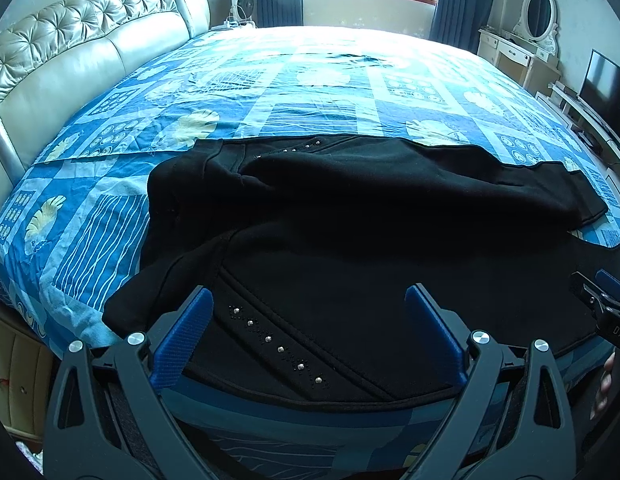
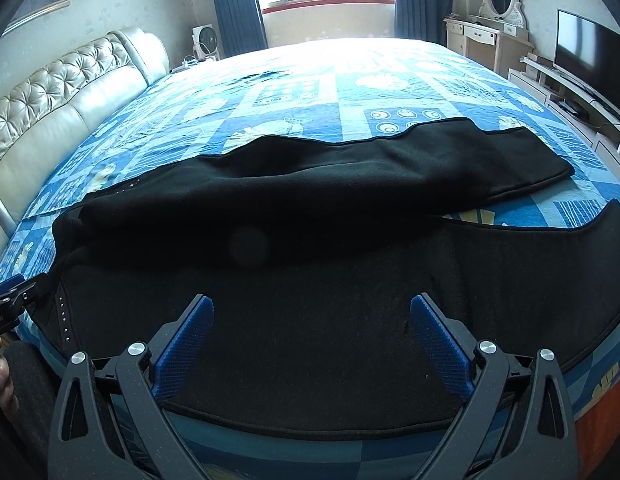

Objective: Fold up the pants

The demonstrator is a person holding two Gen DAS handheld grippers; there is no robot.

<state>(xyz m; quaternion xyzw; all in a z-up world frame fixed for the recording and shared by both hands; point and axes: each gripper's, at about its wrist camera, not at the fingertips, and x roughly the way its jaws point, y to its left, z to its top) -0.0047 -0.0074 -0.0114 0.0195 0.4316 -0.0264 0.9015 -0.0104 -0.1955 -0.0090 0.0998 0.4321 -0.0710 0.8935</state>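
Observation:
Black pants (image 1: 349, 216) (image 2: 310, 240) with small silver studs lie spread across the near part of the bed, waist to the left, the two legs running right. My left gripper (image 1: 308, 300) hovers open over the near waist and the studded seam, its blue pads (image 1: 182, 344) wide apart with only cloth below. My right gripper (image 2: 310, 312) is open too, above the near leg close to the bed's front edge. Each gripper shows at the other view's edge: the right gripper (image 1: 601, 300) and the left gripper (image 2: 10, 296).
The bed carries a blue patterned cover (image 1: 310, 92) (image 2: 310, 96). A padded beige headboard (image 1: 70, 52) stands on the left. A white dresser with mirror (image 2: 493, 20) and a TV (image 2: 589, 44) stand on the right. A hand (image 2: 2, 384) holds the left gripper.

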